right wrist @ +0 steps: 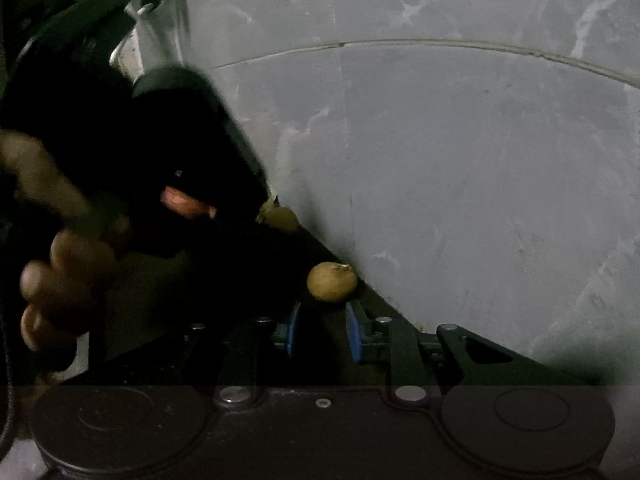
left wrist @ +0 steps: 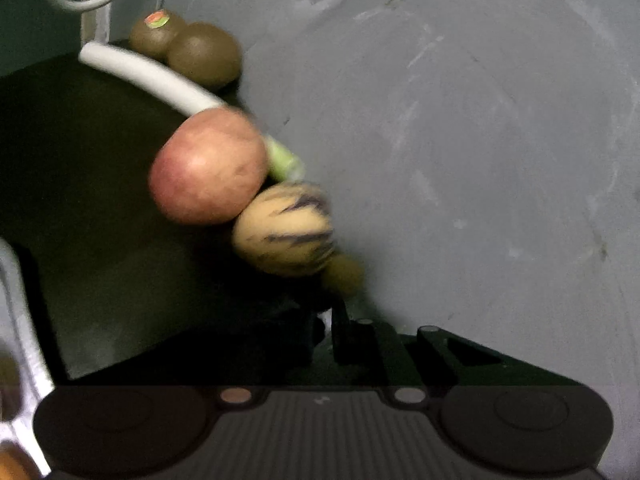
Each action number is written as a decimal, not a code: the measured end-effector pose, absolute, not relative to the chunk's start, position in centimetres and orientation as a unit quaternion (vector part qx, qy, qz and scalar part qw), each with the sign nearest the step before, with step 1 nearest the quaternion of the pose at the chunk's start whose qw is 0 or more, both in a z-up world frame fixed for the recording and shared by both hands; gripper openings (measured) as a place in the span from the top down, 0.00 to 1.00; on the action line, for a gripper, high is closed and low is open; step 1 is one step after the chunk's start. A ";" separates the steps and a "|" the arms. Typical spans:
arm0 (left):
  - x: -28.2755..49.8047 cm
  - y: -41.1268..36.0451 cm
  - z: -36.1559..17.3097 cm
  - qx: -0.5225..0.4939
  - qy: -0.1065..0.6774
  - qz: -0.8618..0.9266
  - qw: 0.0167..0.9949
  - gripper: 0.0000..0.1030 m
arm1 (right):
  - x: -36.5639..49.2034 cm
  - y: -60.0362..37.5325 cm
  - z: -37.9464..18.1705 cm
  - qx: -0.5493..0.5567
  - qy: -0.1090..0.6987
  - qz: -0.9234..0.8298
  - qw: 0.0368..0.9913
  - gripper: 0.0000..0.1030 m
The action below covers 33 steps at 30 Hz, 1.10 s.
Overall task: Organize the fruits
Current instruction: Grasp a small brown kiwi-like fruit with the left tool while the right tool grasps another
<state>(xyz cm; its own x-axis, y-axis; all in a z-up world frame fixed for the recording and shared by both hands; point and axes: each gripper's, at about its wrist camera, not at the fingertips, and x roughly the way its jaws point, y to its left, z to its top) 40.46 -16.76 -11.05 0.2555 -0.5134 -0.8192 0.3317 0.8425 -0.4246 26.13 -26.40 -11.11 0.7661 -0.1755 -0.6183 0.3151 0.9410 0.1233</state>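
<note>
In the left wrist view a red apple (left wrist: 208,166), a yellow purple-striped melon (left wrist: 286,230), a small brown fruit (left wrist: 344,276) and two kiwis (left wrist: 204,58) lie along the dark table's edge by a white tube (left wrist: 148,74). My left gripper (left wrist: 332,328) is dark and blurred just below the small brown fruit; I cannot tell how its jaws stand. In the right wrist view my right gripper (right wrist: 322,332) is open, its blue pads (right wrist: 354,330) either side of a gap just below a small brown fruit (right wrist: 332,281). Another fruit (right wrist: 282,218) lies beyond.
A grey marbled floor (left wrist: 460,160) fills the right of both views. A hand (right wrist: 60,264) holds the dark left gripper body (right wrist: 192,152) at the left of the right wrist view. White cable (left wrist: 92,0) and a metal frame (right wrist: 152,20) stand at the top.
</note>
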 end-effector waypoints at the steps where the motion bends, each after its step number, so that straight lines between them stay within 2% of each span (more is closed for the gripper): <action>1: 40.4 -16.2 -11.2 -0.092 0.552 -0.271 0.783 0.91 | 26.1 -26.4 -11.1 0.110 0.316 -0.130 0.933 0.73; 3: 40.3 -15.4 -11.2 -0.111 0.555 -0.268 0.780 0.88 | 26.1 -26.6 -11.0 0.109 0.315 -0.133 0.933 0.70; 5: 40.4 -15.2 -11.1 -0.122 0.554 -0.267 0.779 0.79 | 26.5 -26.8 -11.2 0.108 0.315 -0.137 0.933 0.67; 7: 40.5 -15.5 -10.9 -0.126 0.549 -0.269 0.781 0.65 | 26.9 -26.8 -10.9 0.106 0.315 -0.141 0.933 0.63; 9: 40.5 -16.1 -10.6 -0.119 0.541 -0.267 0.788 0.61 | 27.2 -27.1 -10.8 0.107 0.316 -0.143 0.932 0.58; 14: 40.3 -17.5 -10.3 -0.076 0.526 -0.262 0.806 0.61 | 28.1 -27.1 -10.9 0.102 0.316 -0.135 0.934 0.58; 18: 39.8 -18.1 -10.3 -0.040 0.515 -0.263 0.815 0.71 | 28.6 -26.9 -11.0 0.100 0.314 -0.131 0.935 0.60; 22: 39.6 -18.2 -10.4 -0.033 0.508 -0.266 0.819 0.72 | 28.9 -26.7 -11.0 0.094 0.313 -0.129 0.936 0.63; 24: 39.3 -18.1 -10.2 -0.030 0.506 -0.267 0.819 0.73 | 28.8 -26.8 -11.0 0.098 0.312 -0.127 0.937 0.70; 33: 36.7 -16.9 -8.8 -0.021 0.510 -0.263 0.819 0.73 | 26.7 -26.3 -10.7 0.098 0.308 -0.109 0.940 0.70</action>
